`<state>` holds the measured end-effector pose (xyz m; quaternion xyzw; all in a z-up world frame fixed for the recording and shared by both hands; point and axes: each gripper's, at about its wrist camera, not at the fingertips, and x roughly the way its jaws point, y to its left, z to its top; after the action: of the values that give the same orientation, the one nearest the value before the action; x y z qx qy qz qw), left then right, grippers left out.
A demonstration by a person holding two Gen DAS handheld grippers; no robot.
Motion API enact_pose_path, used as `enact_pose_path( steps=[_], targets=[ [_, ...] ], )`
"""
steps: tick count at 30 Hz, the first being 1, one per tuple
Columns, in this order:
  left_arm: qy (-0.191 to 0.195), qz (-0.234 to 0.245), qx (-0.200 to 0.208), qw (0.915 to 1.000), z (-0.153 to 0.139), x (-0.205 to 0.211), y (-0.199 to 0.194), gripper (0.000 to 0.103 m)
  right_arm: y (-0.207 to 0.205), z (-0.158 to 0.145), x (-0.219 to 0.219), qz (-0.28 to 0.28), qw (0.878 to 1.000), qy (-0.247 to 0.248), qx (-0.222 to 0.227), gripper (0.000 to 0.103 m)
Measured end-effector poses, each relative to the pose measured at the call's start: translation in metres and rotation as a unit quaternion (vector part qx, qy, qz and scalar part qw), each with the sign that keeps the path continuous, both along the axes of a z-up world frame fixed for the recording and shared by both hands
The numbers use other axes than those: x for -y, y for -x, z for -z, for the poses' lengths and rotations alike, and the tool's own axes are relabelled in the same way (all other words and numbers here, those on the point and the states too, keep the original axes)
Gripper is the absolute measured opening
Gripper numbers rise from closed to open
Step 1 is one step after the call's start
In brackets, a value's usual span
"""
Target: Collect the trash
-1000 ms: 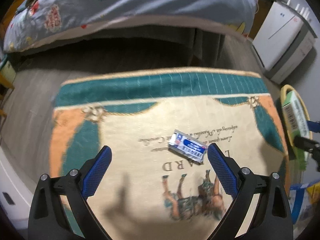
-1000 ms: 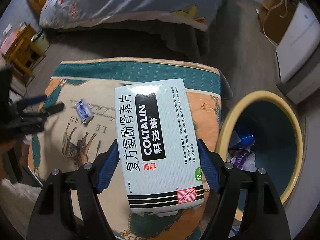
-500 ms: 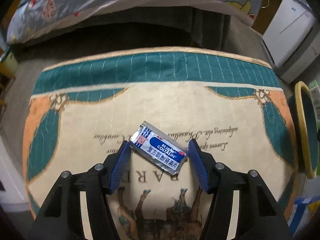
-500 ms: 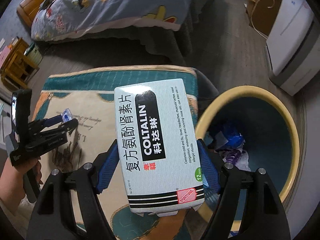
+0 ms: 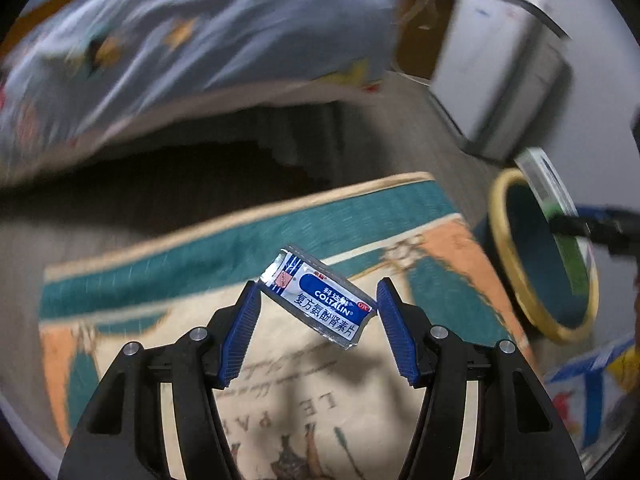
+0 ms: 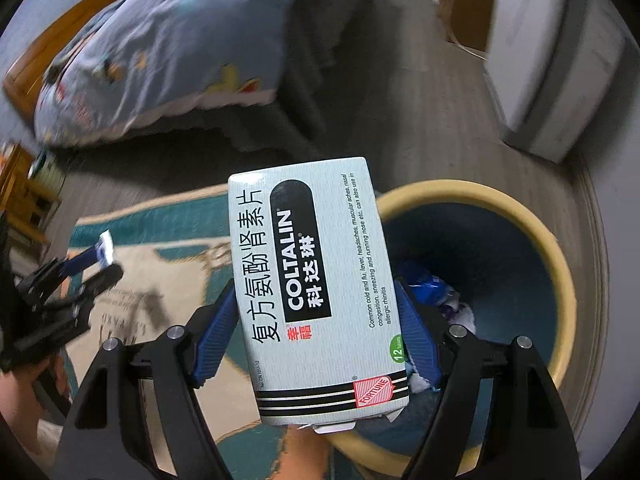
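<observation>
A small blue-and-white Coltalin sachet hangs tilted above the rug, with my left gripper shut on its ends. A shadow lies on the rug beneath it. In the right wrist view the left gripper and sachet appear at the left. My right gripper is shut on a pale Coltalin medicine box, held over the near left rim of the yellow-rimmed blue bin. From the left wrist, the box shows above the bin at the right.
The bin holds several crumpled wrappers. A bed with a blue quilt stands beyond the rug. A white cabinet is at the far right, wooden furniture at the far left. A person's hand holds the left gripper.
The left gripper closed on the sachet, lifted it off the rug and swung toward the bin. The right gripper carried the box from over the rug to the bin's rim.
</observation>
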<state>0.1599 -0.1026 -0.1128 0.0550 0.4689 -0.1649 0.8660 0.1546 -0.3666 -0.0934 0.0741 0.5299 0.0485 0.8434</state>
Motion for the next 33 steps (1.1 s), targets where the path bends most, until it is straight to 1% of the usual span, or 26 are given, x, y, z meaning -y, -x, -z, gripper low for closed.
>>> enact_pose_path(
  steps=[2, 7, 9, 11, 15, 18, 21, 23, 24, 25, 26, 27, 28, 31, 33],
  targets=[
    [-0.001, 0.029, 0.008, 0.9995, -0.004, 0.016, 0.001, 0.061, 0.001, -0.001, 0.021, 0.029, 1.0, -0.007, 0.002, 0.074],
    [0.009, 0.094, 0.007, 0.9955, -0.008, 0.068, 0.003, 0.061, 0.011, 0.001, 0.07, 0.092, 0.996, -0.003, 0.002, 0.074],
    [0.022, 0.127, 0.001, 0.9917, -0.008, 0.094, 0.008, 0.061, 0.016, 0.004, 0.087, 0.113, 0.994, -0.004, -0.004, 0.074],
    [0.026, 0.156, -0.001, 0.9875, -0.007, 0.115, 0.013, 0.061, 0.023, 0.01, 0.102, 0.134, 0.991, -0.008, -0.012, 0.074],
    [0.018, 0.211, 0.003, 0.9772, -0.003, 0.159, 0.022, 0.062, 0.031, 0.019, 0.118, 0.151, 0.988, -0.006, -0.029, 0.074],
    [0.008, 0.241, 0.006, 0.9706, 0.001, 0.185, 0.023, 0.062, 0.036, 0.019, 0.127, 0.167, 0.985, -0.024, -0.031, 0.074],
    [-0.01, 0.263, 0.02, 0.9645, 0.001, 0.207, 0.027, 0.063, 0.039, 0.015, 0.131, 0.176, 0.984, -0.032, -0.024, 0.075],
    [-0.021, 0.275, 0.024, 0.9608, 0.003, 0.215, 0.027, 0.072, 0.043, 0.013, 0.135, 0.182, 0.982, -0.042, -0.02, 0.075],
    [-0.03, 0.278, 0.026, 0.9597, 0.004, 0.218, 0.027, 0.081, 0.043, 0.012, 0.136, 0.186, 0.981, -0.044, -0.02, 0.075],
    [-0.037, 0.279, 0.031, 0.959, 0.004, 0.22, 0.027, 0.082, 0.044, 0.011, 0.138, 0.189, 0.981, -0.047, -0.019, 0.076],
    [-0.04, 0.281, 0.035, 0.9582, 0.003, 0.221, 0.028, 0.082, 0.045, 0.009, 0.138, 0.192, 0.98, -0.05, -0.017, 0.081],
    [-0.04, 0.281, 0.037, 0.9583, 0.002, 0.22, 0.029, 0.083, 0.046, 0.007, 0.138, 0.194, 0.98, -0.049, -0.012, 0.084],
    [-0.038, 0.278, 0.039, 0.9592, -0.001, 0.218, 0.03, 0.085, 0.045, 0.006, 0.138, 0.194, 0.98, -0.047, -0.009, 0.084],
    [-0.033, 0.268, 0.044, 0.9618, -0.01, 0.214, 0.033, 0.085, 0.047, 0.001, 0.136, 0.188, 0.981, -0.044, -0.006, 0.084],
    [-0.026, 0.255, 0.046, 0.9655, -0.02, 0.202, 0.036, 0.087, 0.05, 0.0, 0.135, 0.185, 0.982, -0.04, -0.006, 0.086]
  ],
)
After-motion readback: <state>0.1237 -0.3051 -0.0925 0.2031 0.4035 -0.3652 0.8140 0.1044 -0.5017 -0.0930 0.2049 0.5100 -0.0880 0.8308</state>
